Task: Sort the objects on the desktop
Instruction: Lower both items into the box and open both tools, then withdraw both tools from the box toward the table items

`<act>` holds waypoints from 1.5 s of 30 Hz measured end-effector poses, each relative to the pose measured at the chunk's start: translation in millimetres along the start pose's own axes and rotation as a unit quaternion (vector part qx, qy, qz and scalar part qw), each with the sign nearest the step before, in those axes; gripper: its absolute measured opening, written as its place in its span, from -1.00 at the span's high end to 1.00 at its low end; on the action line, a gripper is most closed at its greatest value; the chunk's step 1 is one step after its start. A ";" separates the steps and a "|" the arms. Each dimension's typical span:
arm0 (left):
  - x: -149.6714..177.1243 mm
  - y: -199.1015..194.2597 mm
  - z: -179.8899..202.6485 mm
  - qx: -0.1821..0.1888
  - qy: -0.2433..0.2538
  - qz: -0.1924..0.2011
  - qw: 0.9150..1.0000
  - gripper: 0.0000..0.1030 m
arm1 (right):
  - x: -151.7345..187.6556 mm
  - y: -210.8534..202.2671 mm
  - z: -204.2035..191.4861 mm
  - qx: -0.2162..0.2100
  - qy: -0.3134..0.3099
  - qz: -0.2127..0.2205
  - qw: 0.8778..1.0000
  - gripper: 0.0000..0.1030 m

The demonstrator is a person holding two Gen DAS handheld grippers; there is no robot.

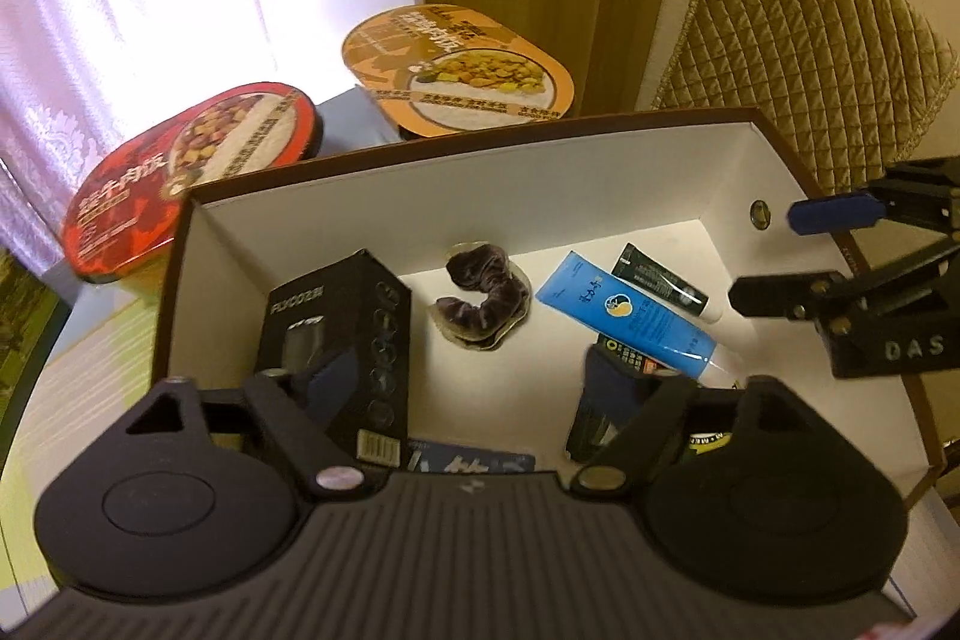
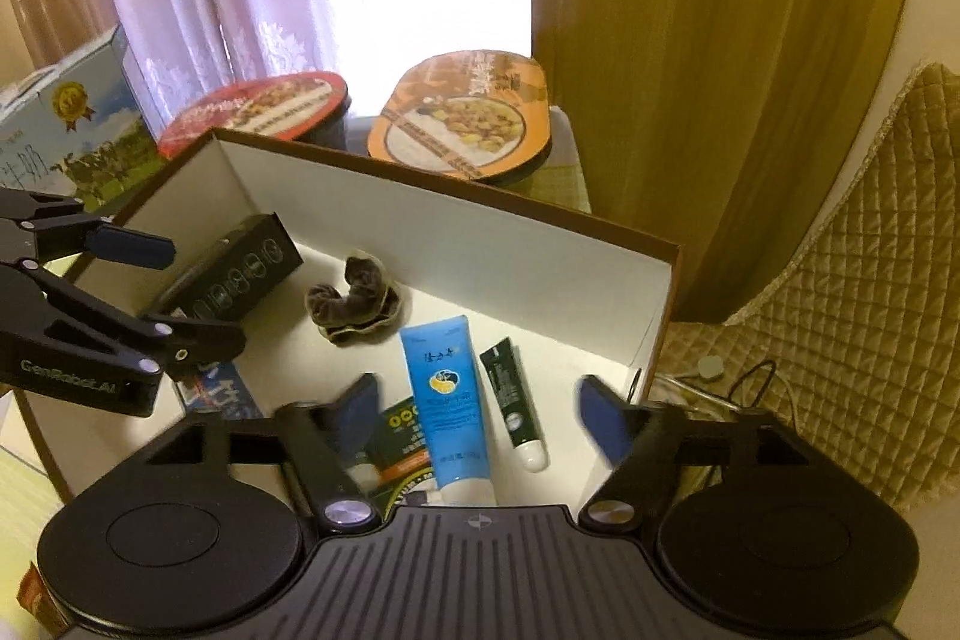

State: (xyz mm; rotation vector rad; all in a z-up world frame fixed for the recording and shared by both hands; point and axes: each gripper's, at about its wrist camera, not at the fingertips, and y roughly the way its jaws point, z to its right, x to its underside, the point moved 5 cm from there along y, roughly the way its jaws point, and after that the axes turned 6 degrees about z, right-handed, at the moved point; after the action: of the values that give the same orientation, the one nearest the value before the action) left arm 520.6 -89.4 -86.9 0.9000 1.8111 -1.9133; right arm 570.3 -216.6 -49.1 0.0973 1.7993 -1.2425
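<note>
Clutter's already piled in the white box (image 2: 480, 244), both the left gripper (image 1: 462, 388) and right gripper (image 2: 480, 412) hanging spread and empty over it, so I'd guess a sloppy dip toward the blue tube (image 2: 444, 388) snags the scrunchie (image 2: 354, 298) or clips the box wall.

Brown-edged cardboard box (image 1: 630, 172) has matt white paper-like walls; the crumpled dark velvet scrunchie (image 1: 480, 307) inside looks soft and slightly shiny. Blue squeeze tube (image 2: 444, 400) is smooth glossy plastic, tall black carton (image 1: 354, 340) semi-gloss card. Quilted tan cloth cover (image 1: 804, 46) has a satin sheen.
</note>
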 end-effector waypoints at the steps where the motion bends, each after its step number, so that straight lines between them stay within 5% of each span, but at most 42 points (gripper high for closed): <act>1: 0.3 -4.2 0.0 0.001 0.002 0.003 1.000 -0.62 | 0.1 -3.5 -1.0 -0.001 0.002 0.006 1.000 -0.69; 8: -0.2 -27.8 -3.4 -0.023 0.002 0.017 1.000 -0.75 | 2.1 -26.4 -13.6 -0.002 0.002 0.015 1.000 -0.95; 22: 11.9 -90.0 -8.1 -0.061 -0.032 0.041 0.997 -0.87 | 22.9 -73.8 -40.4 0.004 0.039 0.010 0.999 -0.96; 45: 72.8 -210.5 -3.0 -0.071 -0.069 0.096 0.990 -0.88 | 50.0 -162.5 -102.9 0.006 0.060 0.049 0.997 -0.96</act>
State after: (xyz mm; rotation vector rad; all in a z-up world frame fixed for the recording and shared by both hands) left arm 331.3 -49.7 23.7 0.8391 1.6909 -1.6629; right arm 392.2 -236.6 36.5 0.2690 1.8654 -1.2002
